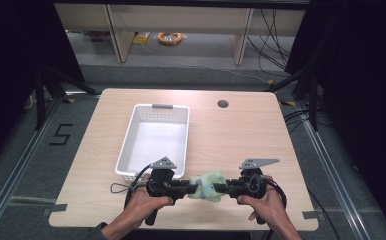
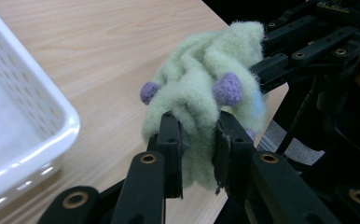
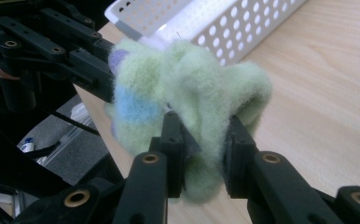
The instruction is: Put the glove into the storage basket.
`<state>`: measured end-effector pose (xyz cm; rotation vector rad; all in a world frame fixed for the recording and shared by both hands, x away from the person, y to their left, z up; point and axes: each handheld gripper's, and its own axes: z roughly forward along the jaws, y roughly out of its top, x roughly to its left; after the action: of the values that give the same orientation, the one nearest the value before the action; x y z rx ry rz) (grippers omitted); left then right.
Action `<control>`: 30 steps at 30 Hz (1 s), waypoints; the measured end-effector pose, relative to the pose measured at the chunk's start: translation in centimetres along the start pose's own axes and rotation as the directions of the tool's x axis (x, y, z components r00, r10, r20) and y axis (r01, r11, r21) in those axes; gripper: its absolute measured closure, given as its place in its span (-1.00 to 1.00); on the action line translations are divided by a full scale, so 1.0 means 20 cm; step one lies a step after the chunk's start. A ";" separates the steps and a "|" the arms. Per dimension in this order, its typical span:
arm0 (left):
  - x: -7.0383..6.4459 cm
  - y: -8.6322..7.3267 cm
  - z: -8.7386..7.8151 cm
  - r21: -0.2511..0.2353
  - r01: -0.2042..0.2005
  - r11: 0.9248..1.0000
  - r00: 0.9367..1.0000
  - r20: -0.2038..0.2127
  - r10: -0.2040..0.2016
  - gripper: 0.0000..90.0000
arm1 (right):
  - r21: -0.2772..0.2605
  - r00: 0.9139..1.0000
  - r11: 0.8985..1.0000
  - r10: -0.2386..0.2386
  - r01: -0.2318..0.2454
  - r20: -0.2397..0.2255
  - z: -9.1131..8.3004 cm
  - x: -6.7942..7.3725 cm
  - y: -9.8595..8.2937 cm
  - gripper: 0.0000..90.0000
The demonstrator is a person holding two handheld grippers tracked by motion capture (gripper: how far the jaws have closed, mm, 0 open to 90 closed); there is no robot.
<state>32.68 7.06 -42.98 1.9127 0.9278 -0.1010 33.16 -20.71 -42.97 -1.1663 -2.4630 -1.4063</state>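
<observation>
In the lower middle of the high view a small pale green fuzzy fleece cloth with purple bobbles and a blue patch (image 1: 207, 185) hangs bunched between the two tools, just above the near edge of the light wooden desk (image 1: 241, 135); the left gripper (image 1: 191, 188) comes at it from the left of the frame and the right gripper (image 1: 220, 188) from the right, so the two point at each other along one line that runs across the picture; the cloth's short span lies along that same line, one end in each tool. In the left gripper view the black fingers (image 2: 169, 140) are clenched on a thick fold at the lower middle of the frame, with the fleece (image 2: 201, 88) rising beyond them toward the other tool at upper right; in the right gripper view the fingers (image 3: 171, 137) likewise pinch a fold of the cloth (image 3: 192, 93), and the opposite tool grips the far side at upper left. The white perforated plastic basket (image 1: 127, 145) stands just up and left of the cloth in the high view, its near corner close to the left gripper, so the left hand (image 1: 143, 200) is the nearer one to it; as I judge it, any carry to the basket goes up and leftward from here, and drawing the grippers apart along their shared line would spread the cloth.
</observation>
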 end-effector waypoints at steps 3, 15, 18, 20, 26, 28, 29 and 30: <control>0.02 0.04 -0.04 -0.004 -0.004 1.000 1.000 0.003 0.004 0.64 | 0.002 1.000 1.000 0.004 -0.004 -0.009 0.00 0.01 0.04 0.65; 0.12 0.17 -0.20 -0.028 0.007 1.000 0.999 -0.033 -0.008 0.63 | 0.000 0.999 0.999 -0.048 0.048 0.007 0.05 0.07 0.30 0.65; 0.17 0.18 -0.23 -0.025 0.019 1.000 0.999 -0.045 -0.020 0.63 | 0.011 0.998 0.998 -0.068 0.068 0.013 0.10 0.08 0.35 0.65; 0.19 0.19 -0.25 -0.028 0.025 0.999 0.998 -0.056 -0.027 0.63 | 0.031 0.996 0.996 -0.082 0.081 0.027 0.14 0.09 0.40 0.65; 0.27 0.23 -0.31 -0.037 0.042 0.998 0.995 -0.091 -0.045 0.63 | 0.051 0.996 0.995 -0.085 0.084 0.032 0.21 0.12 0.49 0.65; 0.29 0.24 -0.33 -0.026 0.045 0.999 0.995 -0.093 -0.047 0.63 | 0.050 0.994 0.994 -0.102 0.100 0.033 0.24 0.11 0.52 0.65; 0.30 0.24 -0.34 -0.029 0.048 0.998 0.993 -0.103 -0.051 0.63 | 0.047 0.995 0.995 -0.091 0.090 0.026 0.26 0.11 0.53 0.65; 0.32 0.25 -0.35 -0.025 0.050 0.998 0.993 -0.103 -0.053 0.63 | 0.055 0.996 0.994 -0.092 0.091 0.019 0.28 0.11 0.55 0.65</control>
<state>38.22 14.96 -38.45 1.8885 1.0438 -0.0220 40.23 -11.97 -37.54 -1.0767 -2.5831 -1.3463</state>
